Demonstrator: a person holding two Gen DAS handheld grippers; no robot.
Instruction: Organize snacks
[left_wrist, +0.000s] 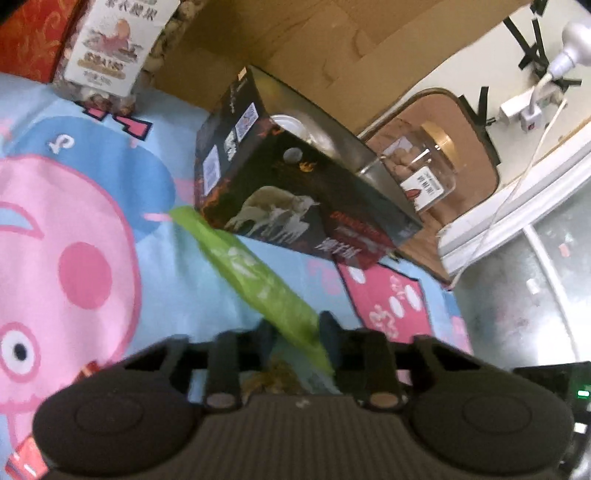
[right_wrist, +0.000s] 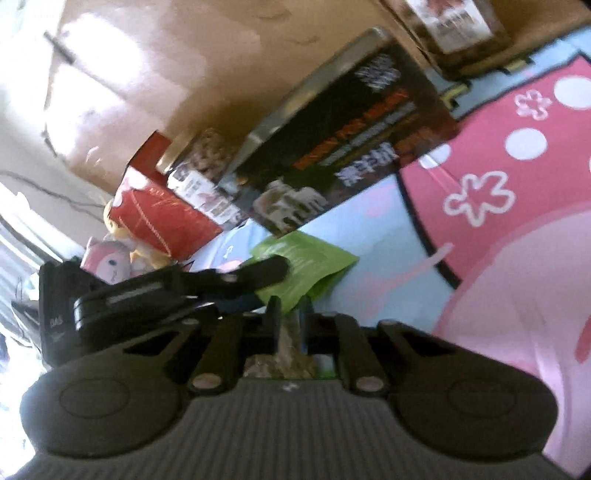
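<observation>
A green snack pouch (left_wrist: 255, 273) (right_wrist: 306, 262) is held above the cartoon blanket (left_wrist: 92, 221). My left gripper (left_wrist: 295, 328) is shut on one end of the pouch. My right gripper (right_wrist: 291, 310) is shut on the other end; the left gripper's black finger (right_wrist: 266, 271) shows lying across the pouch in the right wrist view. A black snack box with sheep pictures (left_wrist: 295, 184) (right_wrist: 340, 140) lies on the blanket just beyond the pouch.
A jar of nuts with a white label (left_wrist: 107, 51) and a red box (left_wrist: 29, 37) (right_wrist: 162, 218) stand by a cardboard wall (left_wrist: 295, 44). A clear jar with a gold lid (left_wrist: 421, 166) lies on a brown tray. Plush toys (right_wrist: 118, 258) sit at left.
</observation>
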